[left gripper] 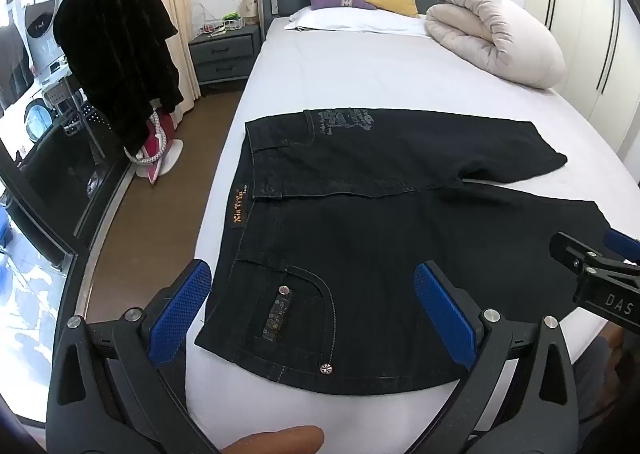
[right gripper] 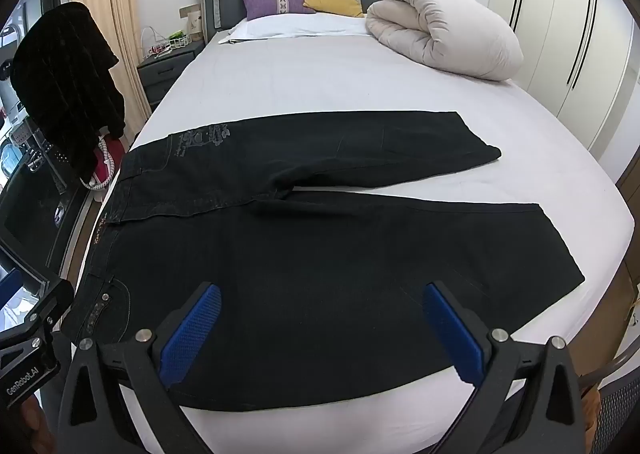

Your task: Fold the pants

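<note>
Your left gripper [left gripper: 312, 308] gapes wide, empty, over the pants' [left gripper: 380, 213] pocket. Your right gripper [right gripper: 322, 332] is spread too, grasping nothing, above the near leg. The pants lie flat on the bed [right gripper: 320, 77], legs toward 3 o'clock.

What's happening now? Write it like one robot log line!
step: before first fold | black denim pants: flat on white bed sheet, legs apart | left gripper: open | right gripper: open
</note>
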The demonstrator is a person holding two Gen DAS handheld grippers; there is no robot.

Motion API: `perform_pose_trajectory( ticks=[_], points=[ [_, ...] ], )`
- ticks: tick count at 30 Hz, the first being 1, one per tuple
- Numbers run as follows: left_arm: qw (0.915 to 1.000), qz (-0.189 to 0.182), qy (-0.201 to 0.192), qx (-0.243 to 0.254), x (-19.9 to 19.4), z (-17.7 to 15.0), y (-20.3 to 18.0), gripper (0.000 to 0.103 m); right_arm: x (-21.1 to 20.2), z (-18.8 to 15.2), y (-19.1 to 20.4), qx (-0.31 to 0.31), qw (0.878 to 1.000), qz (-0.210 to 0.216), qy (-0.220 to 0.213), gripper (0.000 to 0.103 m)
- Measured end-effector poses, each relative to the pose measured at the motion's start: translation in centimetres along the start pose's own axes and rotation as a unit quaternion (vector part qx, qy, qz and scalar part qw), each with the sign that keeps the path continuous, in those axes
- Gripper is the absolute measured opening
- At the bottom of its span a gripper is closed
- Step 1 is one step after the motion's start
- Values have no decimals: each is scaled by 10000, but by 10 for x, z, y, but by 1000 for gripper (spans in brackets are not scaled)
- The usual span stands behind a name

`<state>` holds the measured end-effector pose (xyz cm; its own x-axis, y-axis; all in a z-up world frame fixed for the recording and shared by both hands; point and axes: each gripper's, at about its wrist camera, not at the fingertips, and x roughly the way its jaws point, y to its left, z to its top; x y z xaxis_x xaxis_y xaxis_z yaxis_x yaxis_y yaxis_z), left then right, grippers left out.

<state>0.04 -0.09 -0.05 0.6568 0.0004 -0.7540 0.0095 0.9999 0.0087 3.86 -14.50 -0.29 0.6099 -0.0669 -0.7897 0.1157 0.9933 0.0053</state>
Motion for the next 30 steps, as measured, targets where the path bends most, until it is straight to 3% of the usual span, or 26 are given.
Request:
perform_pose_trajectory(
  ticks=[30],
  points=[
    [10000, -24, 22, 2, 2, -3, -3, 103, 3, -3, 1, -8, 10000, 4, 38, 103]
  ],
)
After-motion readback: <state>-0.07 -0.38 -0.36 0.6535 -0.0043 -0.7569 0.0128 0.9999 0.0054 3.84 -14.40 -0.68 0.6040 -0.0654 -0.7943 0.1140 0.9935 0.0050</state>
